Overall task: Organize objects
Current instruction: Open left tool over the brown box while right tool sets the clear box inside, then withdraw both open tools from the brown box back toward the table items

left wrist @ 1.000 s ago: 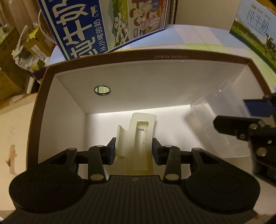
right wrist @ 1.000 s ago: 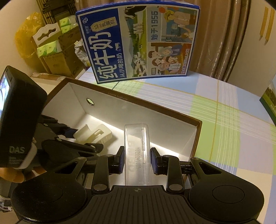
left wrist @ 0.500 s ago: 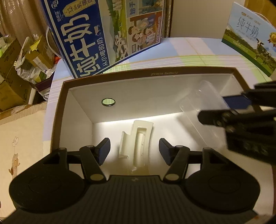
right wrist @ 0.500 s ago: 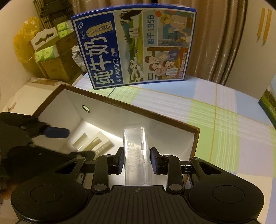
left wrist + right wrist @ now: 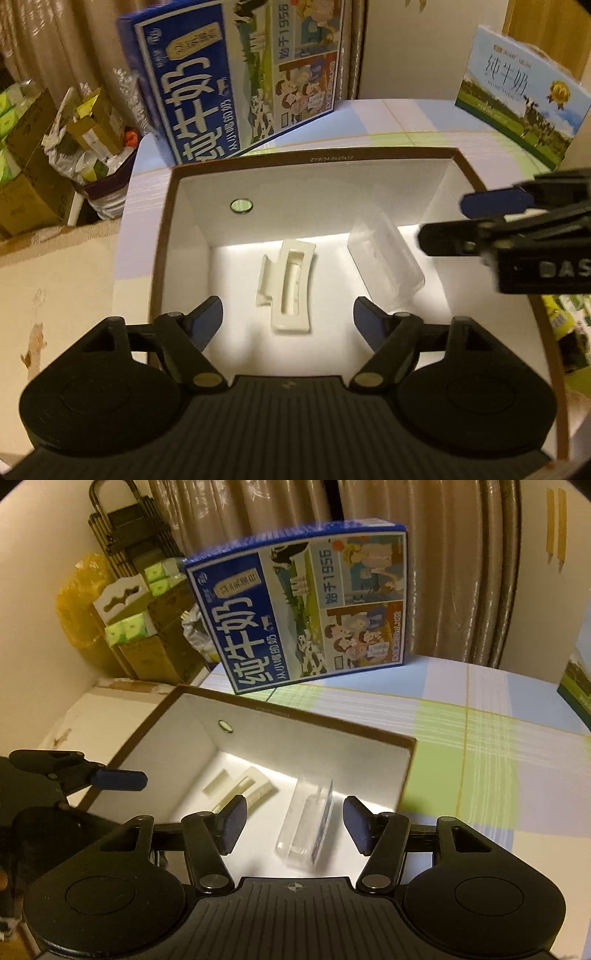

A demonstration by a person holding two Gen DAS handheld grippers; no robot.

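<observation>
An open brown-rimmed box (image 5: pixel 314 159) with a white inside stands on the table; it also shows in the right wrist view (image 5: pixel 295 716). A cream plastic clip (image 5: pixel 290 286) lies on its floor, also seen in the right wrist view (image 5: pixel 245 788). A clear plastic case (image 5: pixel 386 264) lies to its right, also in the right wrist view (image 5: pixel 308 821). My left gripper (image 5: pixel 288 321) is open and empty above the clip. My right gripper (image 5: pixel 291 825) is open and empty above the case, and shows at the right of the left wrist view (image 5: pixel 524 225).
A blue milk carton box (image 5: pixel 306 605) stands behind the box on the checked tablecloth (image 5: pixel 480 738). A second milk box (image 5: pixel 521 99) stands at the far right. Cardboard boxes and bags (image 5: pixel 44 155) are stacked off the table's left side.
Both grippers opened and let go: the clip and the clear case now lie on the box floor. Both grippers have pulled up and back from the box.
</observation>
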